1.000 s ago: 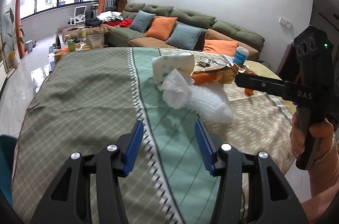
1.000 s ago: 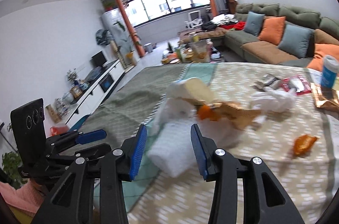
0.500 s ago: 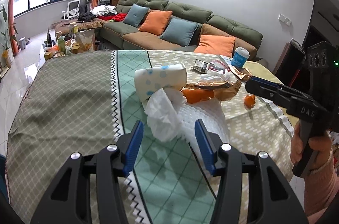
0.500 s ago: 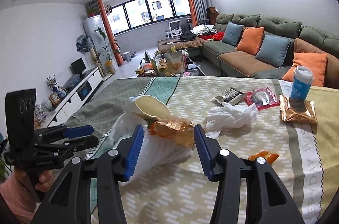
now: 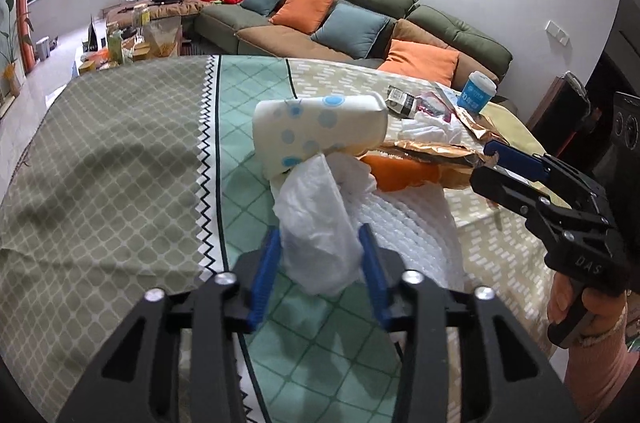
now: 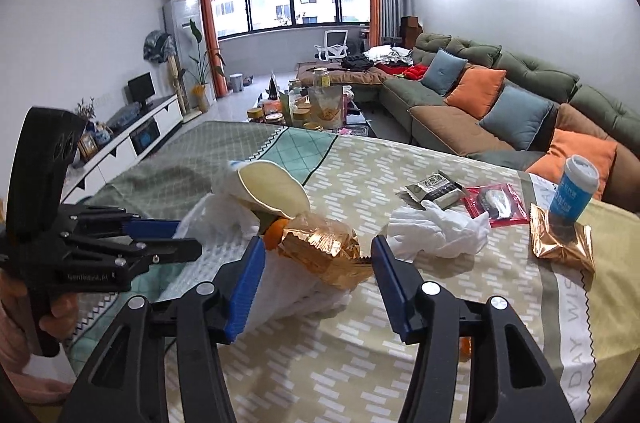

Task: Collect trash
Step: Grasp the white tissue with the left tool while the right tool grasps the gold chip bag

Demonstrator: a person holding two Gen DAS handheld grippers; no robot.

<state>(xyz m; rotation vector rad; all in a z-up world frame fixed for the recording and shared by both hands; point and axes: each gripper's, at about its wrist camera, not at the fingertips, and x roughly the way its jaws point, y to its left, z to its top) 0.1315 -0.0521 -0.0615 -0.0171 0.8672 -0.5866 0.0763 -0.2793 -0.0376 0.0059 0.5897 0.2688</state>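
Patterned cloth (image 5: 120,159) covers the table. From the left wrist, the left gripper (image 5: 320,273) has just been closing, its blue pads now pinching a crumpled white plastic bag (image 5: 320,223) below a dotted paper cup (image 5: 320,127). From the right wrist, the right gripper (image 6: 318,273) stands apart either side of a gold foil wrapper (image 6: 324,251), not pressing it; a white tissue (image 6: 438,233) lies just beside.

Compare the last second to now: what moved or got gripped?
The left claw came forward to the trash pile, its jaws have just been closing around the white plastic bag. The right claw edged up to the gold wrapper, jaws apart, not gripping. The blue cup and crumpled tissue stayed put.
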